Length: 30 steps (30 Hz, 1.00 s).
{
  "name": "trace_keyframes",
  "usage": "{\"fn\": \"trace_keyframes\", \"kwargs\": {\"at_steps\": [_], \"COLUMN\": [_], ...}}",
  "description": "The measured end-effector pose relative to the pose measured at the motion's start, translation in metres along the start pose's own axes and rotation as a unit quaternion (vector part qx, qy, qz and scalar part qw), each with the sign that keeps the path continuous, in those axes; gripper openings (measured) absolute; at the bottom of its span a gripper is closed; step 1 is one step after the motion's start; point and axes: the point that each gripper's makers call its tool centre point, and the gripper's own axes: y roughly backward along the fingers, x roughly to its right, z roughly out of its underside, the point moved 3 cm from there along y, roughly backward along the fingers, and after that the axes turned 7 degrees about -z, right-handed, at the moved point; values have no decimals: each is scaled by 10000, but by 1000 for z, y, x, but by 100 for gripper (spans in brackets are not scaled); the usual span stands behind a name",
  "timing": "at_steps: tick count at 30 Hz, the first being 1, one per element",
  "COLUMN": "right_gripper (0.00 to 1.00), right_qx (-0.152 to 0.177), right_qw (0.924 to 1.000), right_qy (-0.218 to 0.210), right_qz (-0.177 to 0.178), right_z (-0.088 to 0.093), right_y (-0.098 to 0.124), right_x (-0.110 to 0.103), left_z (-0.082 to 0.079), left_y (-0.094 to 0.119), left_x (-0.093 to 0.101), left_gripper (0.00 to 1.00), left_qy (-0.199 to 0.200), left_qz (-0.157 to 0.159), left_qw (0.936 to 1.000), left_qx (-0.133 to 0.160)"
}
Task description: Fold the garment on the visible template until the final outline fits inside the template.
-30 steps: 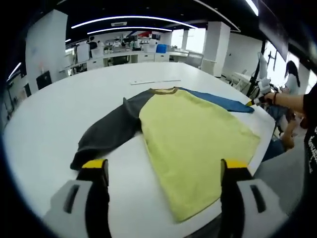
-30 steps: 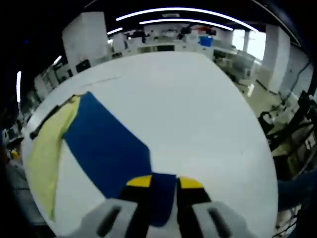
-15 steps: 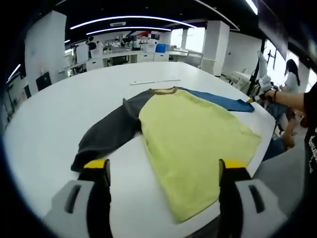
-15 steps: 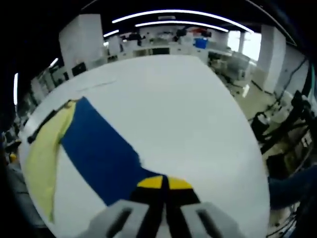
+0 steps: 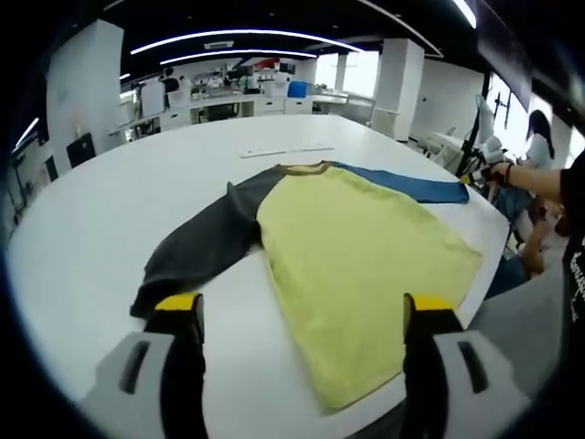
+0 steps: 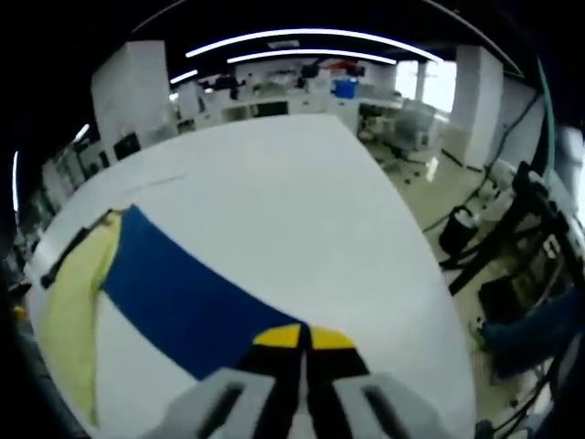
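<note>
In the left gripper view, my left gripper [image 5: 303,315] stood with its jaws wide apart and nothing between them, held low over the near edge of the white table [image 5: 110,197]. The garment, a long-sleeved shirt [image 5: 352,251] with a yellow body, lay flat and fully spread on that table, collar away from me. Its dark grey sleeve [image 5: 203,247] ran out toward my left jaw, and its blue sleeve [image 5: 411,187] stretched to the far right, where my right gripper [image 5: 477,170] showed small at the cuff end. I judged the task barely started: no fold had been made in the body or in either sleeve, so all of the folding remained. I could not make out any template outline on the table; a thin pale strip [image 5: 286,151] lay beyond the collar, and I could not tell what it was. No container was to be seen. In the right gripper view, my right gripper [image 6: 301,337] had its yellow-tipped jaws closed together on the cuff end of the blue sleeve [image 6: 187,302], which ran away across the table [image 6: 311,210] to the shirt's yellow body [image 6: 69,320] at the left. I judged this sleeve to be the first part gripped for folding inward. No container showed here either.
</note>
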Motion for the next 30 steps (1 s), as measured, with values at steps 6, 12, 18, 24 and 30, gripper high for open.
{"fn": "trace_keyframes", "kwargs": {"at_steps": [6, 12, 18, 24, 30], "right_gripper": [0, 0, 0, 0, 0], "right_qx": [-43, -55, -101, -74, -87], "right_qw": [9999, 9997, 9992, 9984, 9980], "right_qy": [2, -127, -109, -76, -43], "right_qz": [97, 203, 371, 549, 622], "right_z": [-8, -14, -20, -25, -25], "right_y": [-10, -18, -29, -36, -39], "right_x": [12, 25, 47, 63, 66], "left_z": [-1, 1, 1, 3, 3], "left_y": [0, 0, 0, -2, -3], "left_x": [-1, -4, -4, -6, -11], "left_gripper": [90, 92, 93, 94, 96], "left_qy": [17, 19, 27, -1, -2], "left_qz": [-44, -52, -61, -62, -84], "left_qw": [10000, 10000, 10000, 10000, 10000], "left_qx": [22, 13, 15, -1, 5]}}
